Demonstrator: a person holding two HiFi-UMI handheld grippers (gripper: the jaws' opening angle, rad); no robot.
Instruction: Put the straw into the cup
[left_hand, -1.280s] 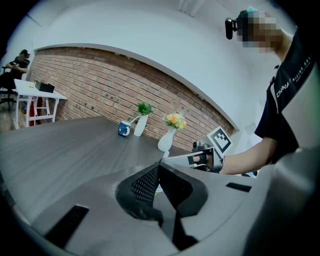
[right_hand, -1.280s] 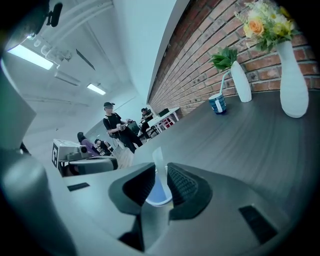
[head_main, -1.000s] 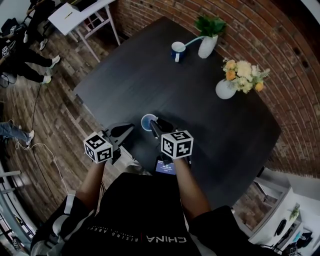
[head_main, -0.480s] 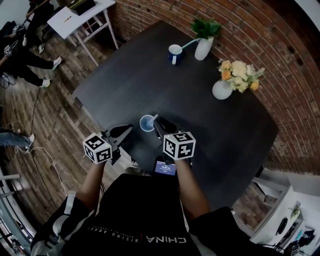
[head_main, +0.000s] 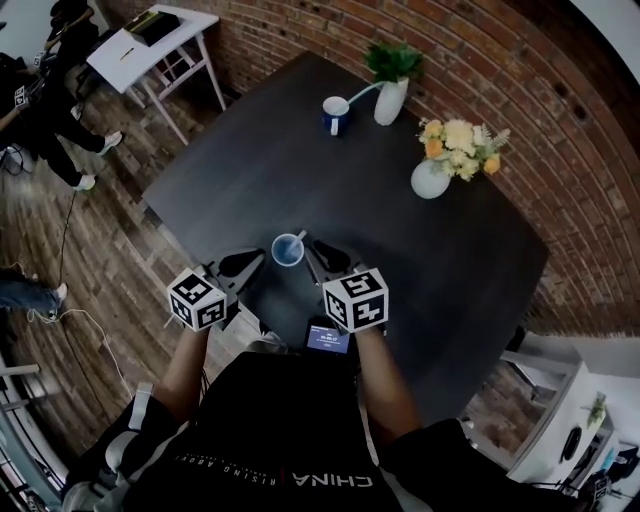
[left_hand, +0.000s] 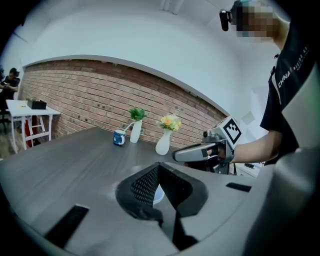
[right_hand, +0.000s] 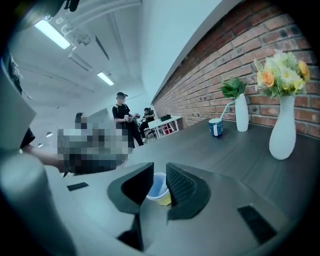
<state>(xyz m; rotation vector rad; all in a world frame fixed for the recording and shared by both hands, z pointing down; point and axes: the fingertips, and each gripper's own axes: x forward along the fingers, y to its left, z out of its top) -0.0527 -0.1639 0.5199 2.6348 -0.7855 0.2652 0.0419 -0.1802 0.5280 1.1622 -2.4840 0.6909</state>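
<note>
Nearest, low in the head view, a dark shirt (head_main: 270, 420), 2 bare arms (head_main: 185, 365) and a small lit screen (head_main: 328, 338). In the hands, 2 grippers. On the left, the left gripper (left_hand: 159, 167), shut tight with tips touching and nothing in its grip. On the right, the right gripper (right_hand: 160, 170), open a little, with a small gap and nothing pinched in it. Just ahead of both, the cup (head_main: 288, 249), upright on the dark table (head_main: 300, 170), near its front edge. Between the 2 grippers in the head view, just beside the tips of the right one, a bit farther from the left one. Not touched by either, as far as can be seen. In the cup, the straw (head_main: 299, 237), white, leaning on the rim on the side toward the right gripper, top end poking out. Far across the table, well apart from the cup, a blue mug (head_main: 335, 113), a tall white vase (head_main: 389, 100) with green leaves and a round white vase (head_main: 430, 179) with yellow and orange flowers. Behind those, a red brick wall (head_main: 480, 70). Far off to the left, on the wood floor (head_main: 110, 230), a white table (head_main: 130, 50) and some people (head_main: 45, 120).
</note>
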